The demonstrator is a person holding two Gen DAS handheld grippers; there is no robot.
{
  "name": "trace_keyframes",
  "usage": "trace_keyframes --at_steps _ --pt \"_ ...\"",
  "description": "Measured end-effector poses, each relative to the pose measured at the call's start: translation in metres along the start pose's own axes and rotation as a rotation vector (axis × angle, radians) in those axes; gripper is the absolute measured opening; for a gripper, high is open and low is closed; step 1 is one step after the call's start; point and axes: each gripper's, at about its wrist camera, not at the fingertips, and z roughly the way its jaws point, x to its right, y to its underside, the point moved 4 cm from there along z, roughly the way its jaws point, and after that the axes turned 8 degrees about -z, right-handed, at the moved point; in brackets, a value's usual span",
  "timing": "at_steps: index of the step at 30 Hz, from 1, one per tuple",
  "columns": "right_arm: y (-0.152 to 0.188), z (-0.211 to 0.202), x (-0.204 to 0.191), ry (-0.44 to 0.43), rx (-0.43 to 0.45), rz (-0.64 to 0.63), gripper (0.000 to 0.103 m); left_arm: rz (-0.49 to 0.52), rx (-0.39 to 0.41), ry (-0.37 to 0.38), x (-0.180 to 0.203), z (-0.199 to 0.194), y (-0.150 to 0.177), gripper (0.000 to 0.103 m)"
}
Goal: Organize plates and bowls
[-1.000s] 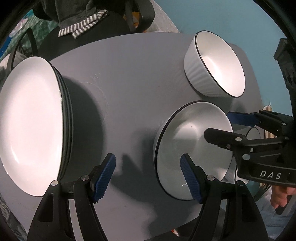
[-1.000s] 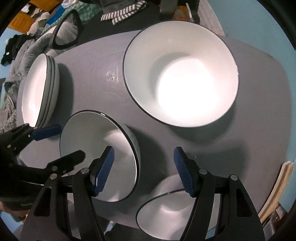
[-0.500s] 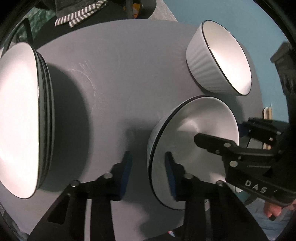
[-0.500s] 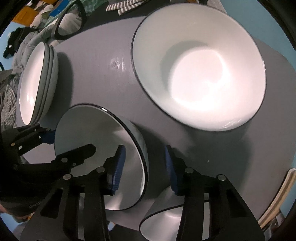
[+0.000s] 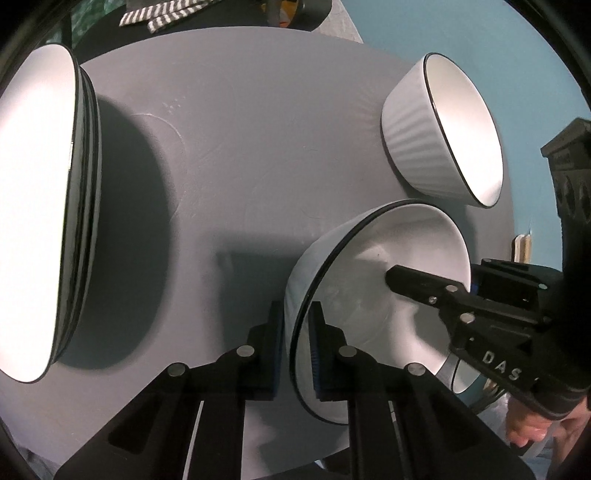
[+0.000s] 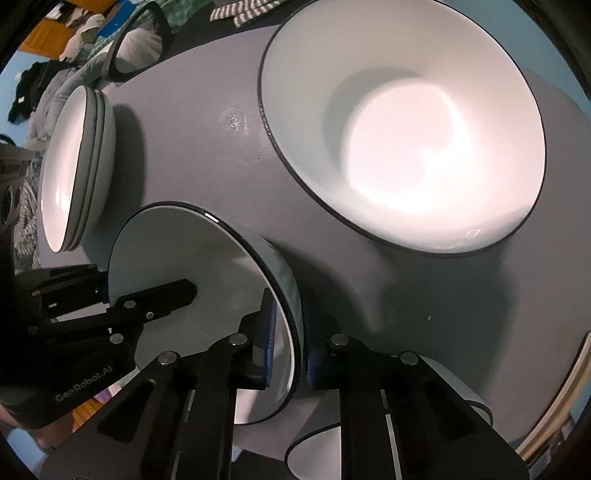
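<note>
Fingers, left gripper (image 5: pixel 297 354): 2 blue pads (image 5: pixel 317 356) clamped on the near rim of the middle bowl (image 5: pixel 380 258), 1 pad outside the wall, 1 inside; fingers, right gripper (image 6: pixel 286 341): likewise clamped on the opposite rim of the same bowl (image 6: pixel 177 258), 1 pad on each side of the wall (each gripper shows in the other's view, reaching into the bowl from the far side). Middle bowl: white, black rim, ribbed outer wall, on the grey round table (image 5: pixel 240 147) near its front edge; whether it rests on the surface or is raised cannot be told. Large bowl (image 6: pixel 406 147): white, black rim, ribbed outside, upright on the table beyond the held bowl, apart from it. Stack of plates (image 5: pixel 37 206): white with dark rims, at the table's left side, well apart from the bowls. Small bowl (image 6: pixel 369 443): only part shows under the right gripper, at the table's near edge. Striped cloth (image 5: pixel 162 18): beyond the table's far edge.
</note>
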Motion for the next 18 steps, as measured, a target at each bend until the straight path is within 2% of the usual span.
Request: trace_keyframes --at_steps 4,11,14,18 --pt "0.0 -0.007 0.004 -0.037 0.007 0.017 0.01 0.011 0.0 -0.011 -0.002 0.0 0.004 0.012" --pt "0.003 -0.019 0.005 -0.014 0.015 0.015 0.01 0.011 0.0 -0.008 -0.005 -0.008 0.012 0.011" --pt "-0.016 -0.016 -0.003 -0.015 0.023 0.028 0.01 0.023 0.014 -0.002 0.003 -0.015 0.015 0.011" --pt "-0.022 -0.027 -0.016 -0.013 0.039 0.036 0.01 0.042 0.032 0.004 0.01 -0.033 0.014 0.011"
